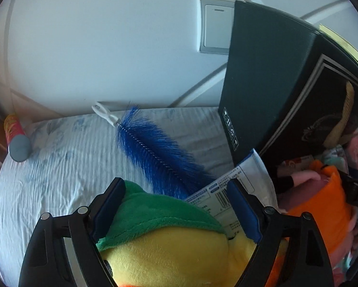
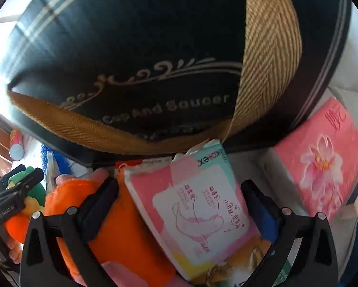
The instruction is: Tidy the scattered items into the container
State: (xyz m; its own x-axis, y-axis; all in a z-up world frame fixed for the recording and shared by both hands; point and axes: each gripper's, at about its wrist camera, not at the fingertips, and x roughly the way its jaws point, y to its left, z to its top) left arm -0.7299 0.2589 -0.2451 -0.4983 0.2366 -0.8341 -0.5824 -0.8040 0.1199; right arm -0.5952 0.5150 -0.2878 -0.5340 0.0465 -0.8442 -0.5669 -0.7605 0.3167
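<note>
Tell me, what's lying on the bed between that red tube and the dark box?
A blue bristle brush lies between the red tube and the dark box, seen in the left wrist view.

- The left tongs (image 1: 176, 212) stand wide, their blue pads on either side of a yellow plush toy with a green cap (image 1: 164, 229); whether the pads press it is unclear.
- A blue bottle brush (image 1: 155, 150) with a white handle lies on the pale striped bed sheet (image 1: 59, 162) beyond.
- A dark box (image 1: 269, 91) stands upright on the right, against the white wall.
- A white printed packet (image 1: 229, 191) leans at its foot.
- A red and yellow tube (image 1: 14, 136) lies far left.
- Orange plush (image 1: 322, 205) shows near right.
</note>
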